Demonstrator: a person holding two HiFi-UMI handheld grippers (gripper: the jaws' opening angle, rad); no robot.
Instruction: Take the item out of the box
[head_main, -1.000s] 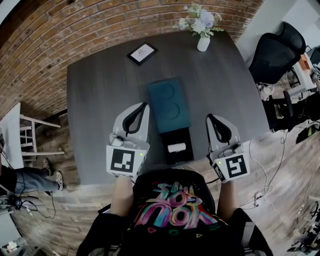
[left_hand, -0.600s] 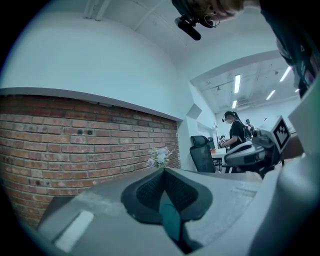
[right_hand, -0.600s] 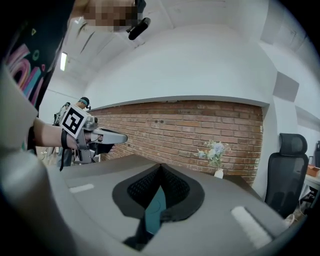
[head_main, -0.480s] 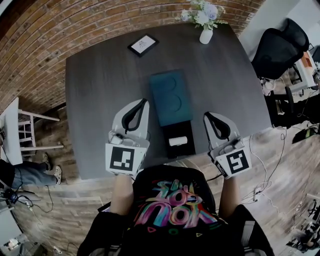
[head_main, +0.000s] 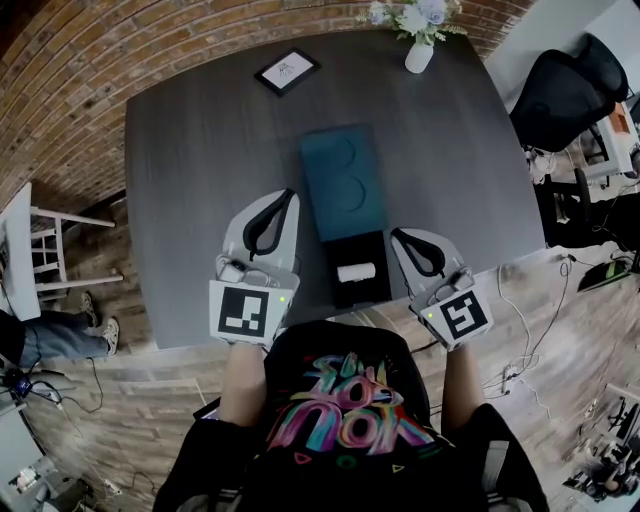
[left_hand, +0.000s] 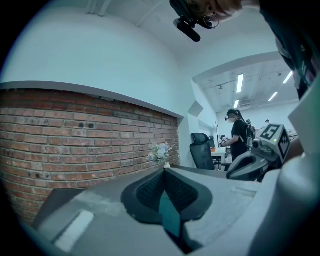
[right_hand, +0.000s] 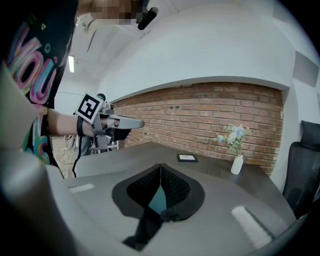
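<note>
L gripper (head_main: 287, 197), centre-left of frame: barely shifted vs a sec ago. Jaws pressed together, nothing btwn them, tip alongside the lower left of the teal lid (head_main: 343, 182).

The box (head_main: 372, 292) sits centre frame, near the front edge of the table (head_main: 190, 180), lid flipped open away from the person. The item (head_main: 356, 271), a small white roll, lies on its side inside, apparently untouched.

R gripper (head_main: 396, 233), centre-right, is what changed. It has dropped and swung in toward the box. Tip now just beside the box's right wall, jaws closed tight, empty. Reads as approach only; jaws must open before any grab.

Item is just left of and slightly below the R tip in frame, not touching it. It's farther from the L tip, to its lower right.
</note>
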